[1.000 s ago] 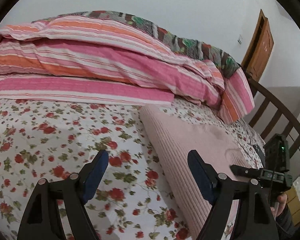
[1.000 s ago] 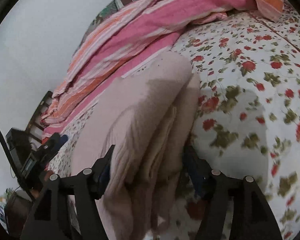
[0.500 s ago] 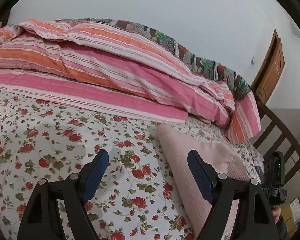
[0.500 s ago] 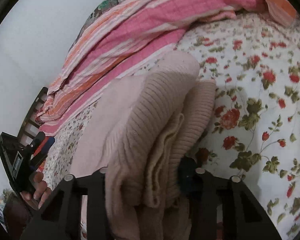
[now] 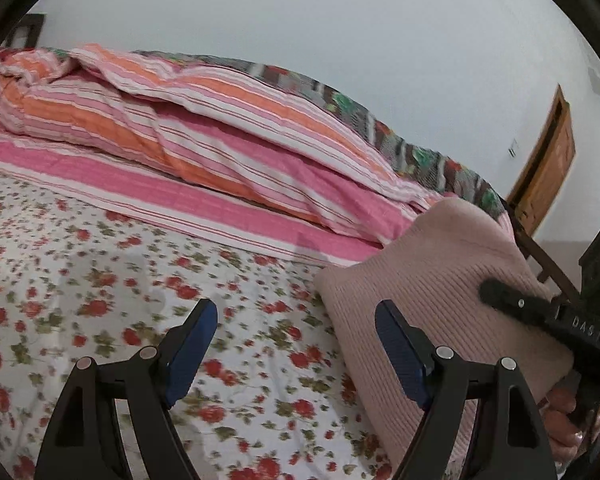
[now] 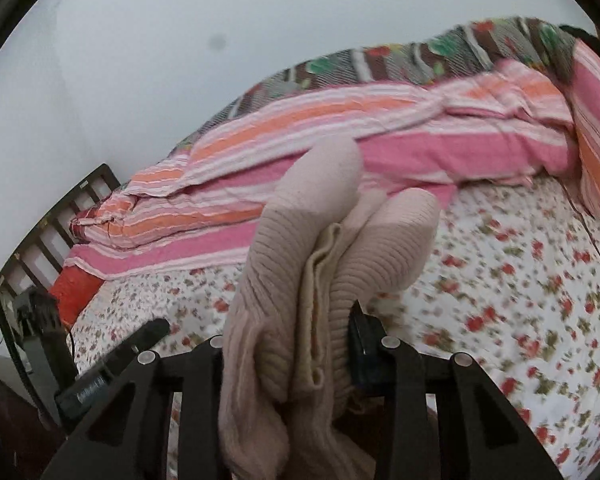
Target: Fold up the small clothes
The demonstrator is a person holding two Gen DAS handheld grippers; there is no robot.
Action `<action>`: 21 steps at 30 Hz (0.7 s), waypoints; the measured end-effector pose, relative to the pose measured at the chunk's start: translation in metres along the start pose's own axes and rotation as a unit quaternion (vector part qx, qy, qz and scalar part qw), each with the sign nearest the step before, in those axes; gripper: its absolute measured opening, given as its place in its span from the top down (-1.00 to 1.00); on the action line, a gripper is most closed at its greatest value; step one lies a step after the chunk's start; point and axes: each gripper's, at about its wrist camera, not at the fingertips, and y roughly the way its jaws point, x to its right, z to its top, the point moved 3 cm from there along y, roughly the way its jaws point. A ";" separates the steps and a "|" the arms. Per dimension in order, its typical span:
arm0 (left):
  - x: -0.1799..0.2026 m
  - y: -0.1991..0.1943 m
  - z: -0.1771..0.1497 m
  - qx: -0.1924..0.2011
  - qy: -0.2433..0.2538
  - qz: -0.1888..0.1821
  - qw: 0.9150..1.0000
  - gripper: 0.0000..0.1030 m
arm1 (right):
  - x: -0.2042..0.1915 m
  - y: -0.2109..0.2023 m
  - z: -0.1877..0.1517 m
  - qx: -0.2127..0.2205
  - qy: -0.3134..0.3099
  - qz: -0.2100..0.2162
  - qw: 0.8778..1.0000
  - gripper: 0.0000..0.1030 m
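One folded sweater (image 6: 300,280) between fingers (image 6: 362,344)

Folded pale pink ribbed knit sweater (image 6: 300,280), lying flat on the white red-flowered bedsheet (image 6: 520,300) a second ago, now hangs lifted clear of it. Right gripper (image 6: 288,344) jaws, then wide around the bundle, are closing and pinch its layers. In the left wrist view the sweater (image 5: 440,280) now rises beside the left gripper (image 5: 296,340)
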 end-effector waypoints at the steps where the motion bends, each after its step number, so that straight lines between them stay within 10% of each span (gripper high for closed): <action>1: -0.006 -0.003 0.002 0.004 -0.006 0.002 1.000 -0.56 | -0.010 0.004 0.003 0.002 0.003 0.010 1.000 0.32; 8: -0.046 -0.005 0.006 -0.015 -0.046 0.028 0.998 -0.56 | -0.022 0.029 -0.013 0.009 0.073 0.132 0.988 0.31; 15: -0.033 0.019 -0.004 -0.053 -0.023 0.040 0.998 -0.56 | 0.077 0.080 -0.079 -0.092 0.122 0.023 0.988 0.22; 21: -0.014 0.038 -0.013 -0.071 -0.009 0.052 0.996 -0.56 | 0.082 0.051 -0.071 -0.052 0.044 0.029 0.997 0.10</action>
